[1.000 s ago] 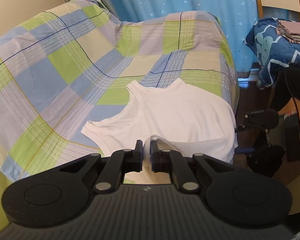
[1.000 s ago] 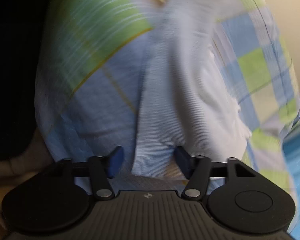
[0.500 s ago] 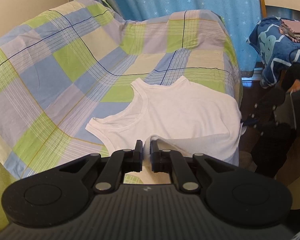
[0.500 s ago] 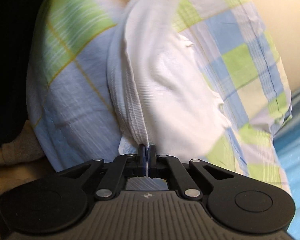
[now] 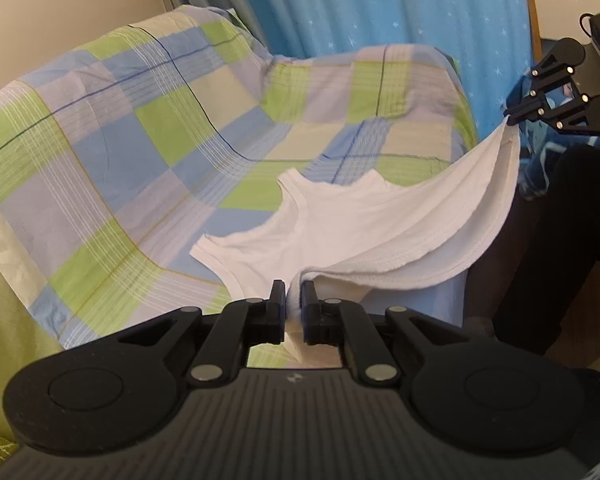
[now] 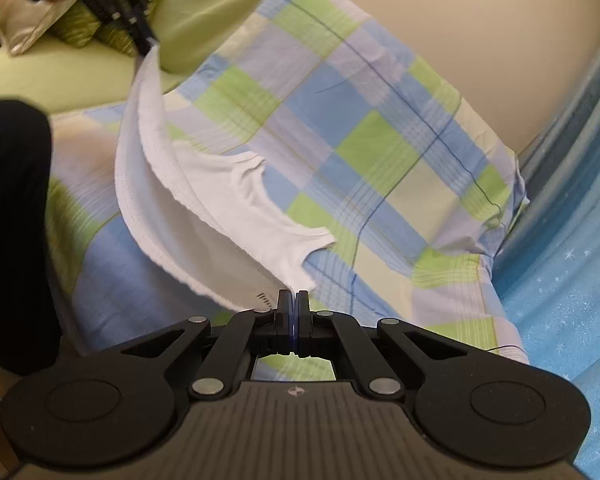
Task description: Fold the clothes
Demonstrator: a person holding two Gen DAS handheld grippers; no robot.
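The white tank top (image 5: 339, 224) lay partly on a checked blanket (image 5: 140, 152) spread over a bed, its straps and neckline resting flat on the cloth while the hem end was lifted clear. The left gripper (image 5: 294, 300) was closed on one bottom corner of the top, fabric bunched between its fingers. The right gripper (image 6: 292, 312) was pinched tight on the other bottom corner, raised well off to the side, so the hem hung in a sagging curve between the two. A blue starred curtain (image 5: 379, 4) hung behind the bed.
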